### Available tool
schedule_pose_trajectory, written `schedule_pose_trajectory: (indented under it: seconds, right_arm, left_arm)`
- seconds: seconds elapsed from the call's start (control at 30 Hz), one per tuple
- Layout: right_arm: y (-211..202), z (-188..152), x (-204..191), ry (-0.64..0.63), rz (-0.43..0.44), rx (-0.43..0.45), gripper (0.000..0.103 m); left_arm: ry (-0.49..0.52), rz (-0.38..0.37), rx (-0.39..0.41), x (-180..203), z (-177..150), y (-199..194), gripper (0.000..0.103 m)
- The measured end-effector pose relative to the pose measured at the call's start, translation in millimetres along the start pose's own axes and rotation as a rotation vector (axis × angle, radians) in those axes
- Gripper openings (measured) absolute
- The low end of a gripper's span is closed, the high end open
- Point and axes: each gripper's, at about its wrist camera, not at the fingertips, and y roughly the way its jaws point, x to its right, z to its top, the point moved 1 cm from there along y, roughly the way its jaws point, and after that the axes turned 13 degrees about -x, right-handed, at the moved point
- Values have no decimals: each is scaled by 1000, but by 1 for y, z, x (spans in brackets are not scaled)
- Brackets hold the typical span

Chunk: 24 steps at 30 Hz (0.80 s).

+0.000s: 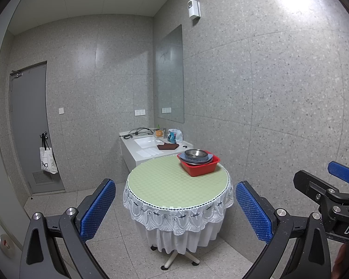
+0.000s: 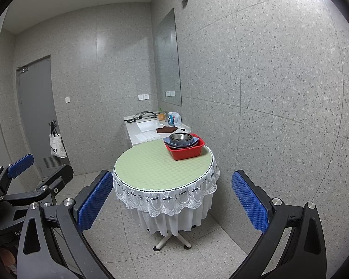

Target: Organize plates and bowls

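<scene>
On round table point(image 1: 174, 186) | red bin point(image 1: 201, 171) holds metal bowl point(image 1: 195, 154), blue plates point(image 1: 197, 160)

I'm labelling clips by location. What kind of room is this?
Probably a washroom: speckled tiled walls, a sink counter under a wall mirror, and a grey door. A round table holds a red basin of dishes.

walls: grey speckled tile point(image 1: 267, 93) | door point(image 1: 32, 127) grey | mirror point(image 1: 171, 74) above sink counter point(image 1: 149, 148)

Round table point(image 1: 165, 186) carries red basin point(image 1: 201, 168) near far edge
</scene>
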Motion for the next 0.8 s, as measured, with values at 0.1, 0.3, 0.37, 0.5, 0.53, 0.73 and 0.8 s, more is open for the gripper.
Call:
schedule_pose_trajectory:
  seconds: [0.1, 0.3, 0.37, 0.5, 0.53, 0.73, 0.8]
  right_arm:
    - [0, 0, 0, 0, 0, 0, 103]
    - [2, 2, 2, -2, 4, -2, 103]
    - [2, 2, 2, -2, 3, -2, 103]
    - [4, 4, 3, -3, 7, -5, 103]
    - [5, 4, 3, -4, 7, -6, 103]
    - [11, 7, 2, -7, 10, -10, 103]
    - [13, 7, 3, -7, 10, -11, 103]
  left_arm:
    - [0, 2, -1, 1, 0, 0, 102]
    - [-4, 8, -1, 6, 0, -1, 102]
    - [-4, 9, -2, 7, 0, 0, 102]
    - [-6, 14, -5, 8, 1, 3, 102]
    - [-6, 14, -5, 8, 2, 4, 102]
    - [-8, 15, -8, 6, 3, 9, 102]
    - [-9, 15, -10, 6, 3, 11, 102]
